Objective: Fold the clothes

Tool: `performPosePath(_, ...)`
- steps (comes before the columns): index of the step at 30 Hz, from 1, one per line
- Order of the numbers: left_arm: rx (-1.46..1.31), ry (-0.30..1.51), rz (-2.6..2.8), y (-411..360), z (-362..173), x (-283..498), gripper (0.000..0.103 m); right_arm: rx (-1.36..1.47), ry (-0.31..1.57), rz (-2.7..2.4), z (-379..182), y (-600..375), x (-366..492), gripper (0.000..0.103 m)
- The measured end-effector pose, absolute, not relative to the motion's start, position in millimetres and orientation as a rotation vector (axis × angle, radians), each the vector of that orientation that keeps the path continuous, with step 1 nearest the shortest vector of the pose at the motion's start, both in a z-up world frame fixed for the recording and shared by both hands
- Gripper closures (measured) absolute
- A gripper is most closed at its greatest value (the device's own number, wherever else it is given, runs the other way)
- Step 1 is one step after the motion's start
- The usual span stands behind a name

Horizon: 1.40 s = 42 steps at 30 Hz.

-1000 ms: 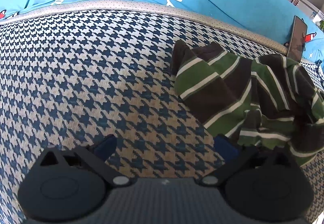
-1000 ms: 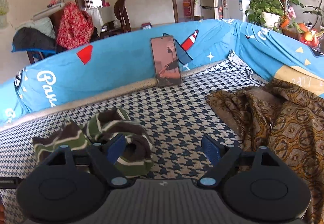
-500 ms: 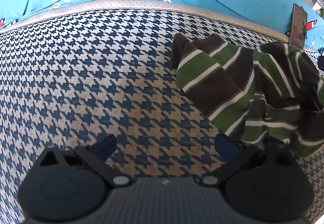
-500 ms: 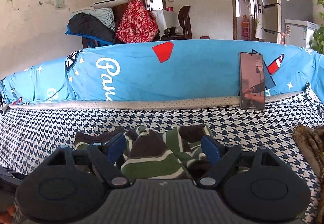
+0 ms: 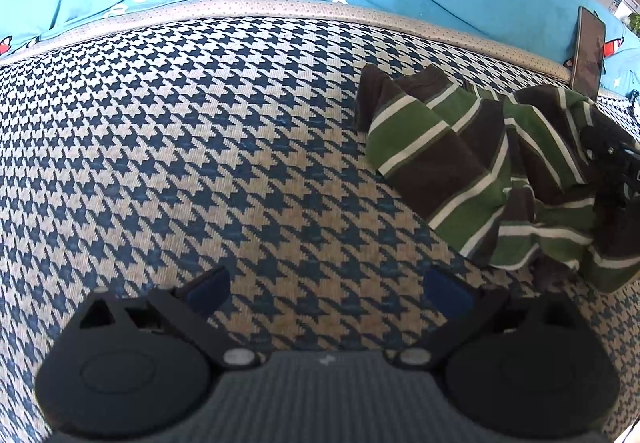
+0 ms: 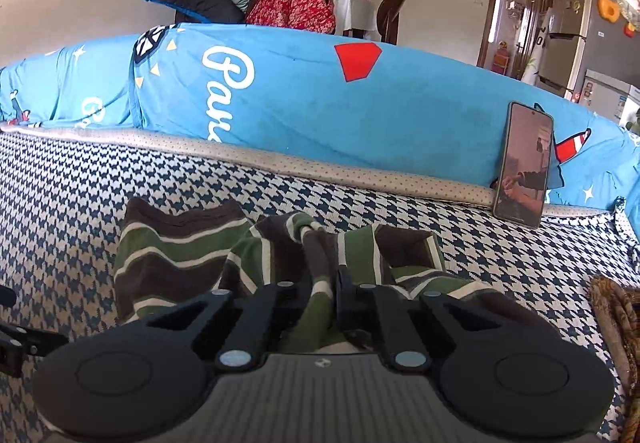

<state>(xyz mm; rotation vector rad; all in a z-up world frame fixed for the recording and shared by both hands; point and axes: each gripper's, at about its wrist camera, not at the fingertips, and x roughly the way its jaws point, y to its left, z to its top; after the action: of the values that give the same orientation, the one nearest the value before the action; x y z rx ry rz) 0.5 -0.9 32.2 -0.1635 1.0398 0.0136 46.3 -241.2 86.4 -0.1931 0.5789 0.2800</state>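
Risk of lifting only one bunched fold of the striped garment (image 6: 188,263), leaving the rest dragging and tangling further. Crumpled, green and brown with white stripes, heaped on the houndstooth sofa seat (image 5: 180,147) near the propped phone (image 6: 524,163). Right tongs (image 6: 320,295) pinched narrow on a ridge of the garment. Left tongs (image 5: 326,289) spread wide, hovering over bare seat beside it.

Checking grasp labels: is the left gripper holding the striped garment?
No: the left gripper is open over bare houndstooth cover, and the striped garment lies apart.
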Motion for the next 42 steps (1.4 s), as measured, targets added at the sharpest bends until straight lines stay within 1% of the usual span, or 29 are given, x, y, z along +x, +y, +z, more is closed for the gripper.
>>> performPosePath(10, -0.184, 1.0, 0.031, 20, 48, -25, 0.0, 0.25, 0.376, 0.481, 145, -253, 16, 0.095)
performPosePath(13, -0.202, 0.918, 0.1, 38, 63, -37, 0.0, 0.345, 0.343, 0.57, 155, -250, 8, 0.095)
performPosePath(15, -0.221, 0.857, 0.161, 52, 74, -46, 0.0, 0.395, 0.363, 0.67, 155, -242, 3, 0.095)
performPosePath(19, -0.285, 0.798, 0.238, 80, 87, -60, 0.0, 0.273, 0.427, 0.776, 149, -214, -11, 0.094)
performPosePath(21, -0.312, 0.802, 0.24, 88, 89, -65, 0.0, 0.214, 0.496, 0.83, 139, -203, -19, 0.091)
performPosePath(26, -0.326, 0.815, 0.194, 71, 83, -53, 0.0, -0.027, 0.625, 0.916, 112, -179, -45, 0.091)
performPosePath(31, -0.34, 0.822, 0.14, 58, 79, -46, 0.0, -0.146, 0.703, 0.991, 92, -170, -63, 0.089)
performPosePath(35, -0.329, 0.834, 0.098, 43, 76, -44, 0.0, -0.246, 0.767, 1.071, 81, -164, -72, 0.082)
performPosePath(39, -0.307, 0.855, 0.082, 30, 70, -42, 0.0, -0.273, 0.758, 1.118, 82, -167, -74, 0.072)
performPosePath(42, -0.3, 0.869, 0.077, 23, 67, -41, 0.0, -0.24, 0.721, 1.124, 90, -174, -71, 0.066)
